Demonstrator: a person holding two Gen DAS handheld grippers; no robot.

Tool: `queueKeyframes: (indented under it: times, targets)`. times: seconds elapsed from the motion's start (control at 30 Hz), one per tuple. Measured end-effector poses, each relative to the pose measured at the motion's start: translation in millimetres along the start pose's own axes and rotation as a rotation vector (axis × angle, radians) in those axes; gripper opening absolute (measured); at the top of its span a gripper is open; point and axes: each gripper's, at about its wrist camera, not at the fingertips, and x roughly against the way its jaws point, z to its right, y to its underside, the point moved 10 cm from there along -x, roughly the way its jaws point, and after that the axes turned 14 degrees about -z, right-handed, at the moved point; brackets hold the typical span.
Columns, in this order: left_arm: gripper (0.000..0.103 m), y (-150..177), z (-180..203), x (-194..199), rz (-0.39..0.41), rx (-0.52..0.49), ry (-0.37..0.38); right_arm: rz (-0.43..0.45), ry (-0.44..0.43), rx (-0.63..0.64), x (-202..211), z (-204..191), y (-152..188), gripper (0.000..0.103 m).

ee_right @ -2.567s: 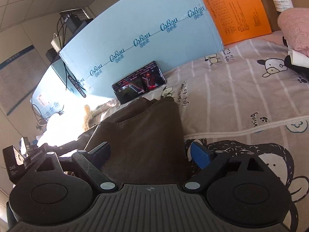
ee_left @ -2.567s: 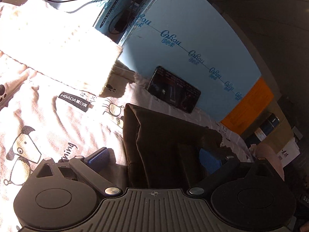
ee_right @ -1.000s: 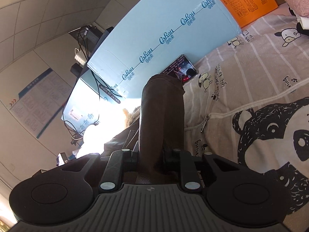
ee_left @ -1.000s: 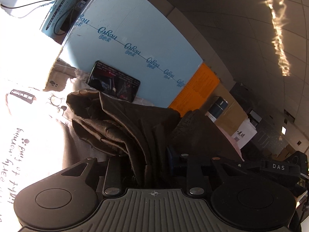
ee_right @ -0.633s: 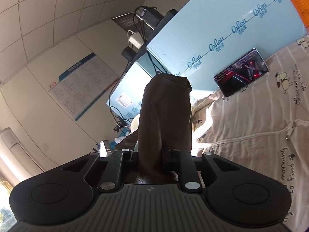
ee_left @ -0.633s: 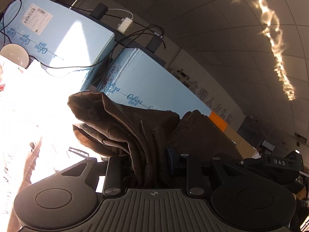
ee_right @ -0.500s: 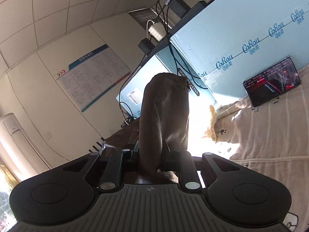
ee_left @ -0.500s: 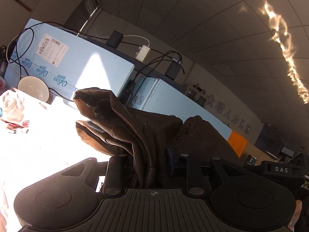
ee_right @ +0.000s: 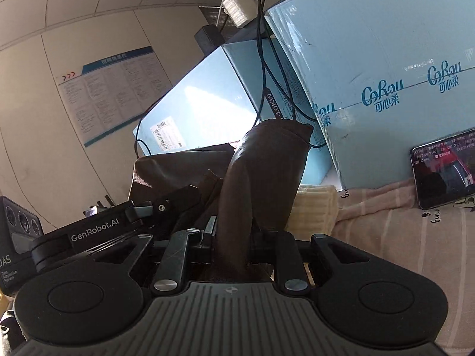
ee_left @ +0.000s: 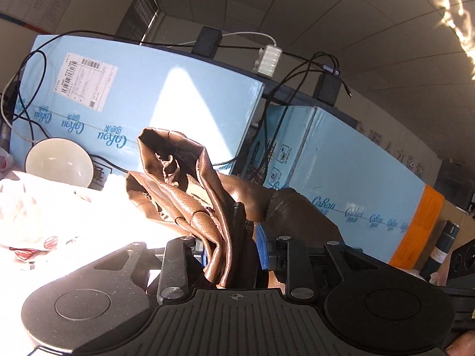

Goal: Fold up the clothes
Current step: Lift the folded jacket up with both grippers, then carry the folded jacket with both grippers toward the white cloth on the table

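Observation:
A dark brown garment (ee_left: 190, 190) is held up in the air between both grippers. My left gripper (ee_left: 231, 252) is shut on a bunched, crumpled edge of it that sticks up in sunlit folds. My right gripper (ee_right: 234, 243) is shut on another part of the same garment (ee_right: 261, 178), which rises as a smooth upright fold before the camera. The left gripper's body (ee_right: 89, 231) shows at the left of the right wrist view, close beside the right one.
Large light-blue cartons (ee_left: 148, 103) with cables stand behind. A white bowl (ee_left: 59, 163) and sunlit white cloth (ee_left: 44, 216) lie at left. A phone (ee_right: 445, 169) leans on a carton above the striped pink bedsheet (ee_right: 400, 237). A folded cream towel (ee_right: 314, 204) lies near it.
Both grippers closed on the brown garment and lifted it off the bed. They have kept rising and tilting upward, so the walls and ceiling fill more of both views.

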Motion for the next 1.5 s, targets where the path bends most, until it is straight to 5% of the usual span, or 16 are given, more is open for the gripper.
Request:
queueKeyframes:
  times: [0.17, 0.33, 0.4, 0.57, 0.87, 0.97, 1.07, 1.27, 1.5]
  targets:
    - [0.047, 3.2, -13.8, -2.2, 0.0, -0.032, -0.125, -0.003, 0.015, -0.025, -12.6, 29.6, 2.0, 0.023]
    - [0.09, 5.7, -29.0, 12.7, 0.05, -0.064, -0.371, -0.015, 0.147, 0.007, -21.6, 49.4, 13.0, 0.038]
    - [0.094, 6.0, -34.0, 27.0, 0.099, -0.056, -0.453, -0.022, 0.189, 0.01, -26.9, 54.6, 15.5, 0.046]
    - [0.098, 19.0, -32.9, 12.3, 0.017, -0.105, -0.476, -0.031, 0.236, -0.05, -29.1, 69.9, 16.8, 0.079]
    - [0.103, 43.2, -31.1, -14.2, -0.14, -0.194, -0.507, -0.082, 0.22, -0.075, -35.4, 72.5, 20.8, 0.093]
    - [0.103, 42.1, -33.6, -9.2, -0.129, -0.176, -0.501, -0.089, 0.21, -0.079, -34.5, 72.0, 22.6, 0.096]
    - [0.103, 30.2, -30.3, 10.6, -0.059, -0.183, -0.58, -0.092, 0.201, -0.083, -33.6, 71.4, 23.4, 0.097]
    - [0.103, 17.7, -25.9, 93.5, 0.08, -0.02, -0.592, -0.095, 0.186, -0.084, -32.3, 70.2, 24.4, 0.1]
    - [0.103, 49.9, -16.5, 162.3, 0.074, 0.069, -0.652, -0.081, 0.173, 0.023, -9.5, 50.9, 17.0, 0.101]
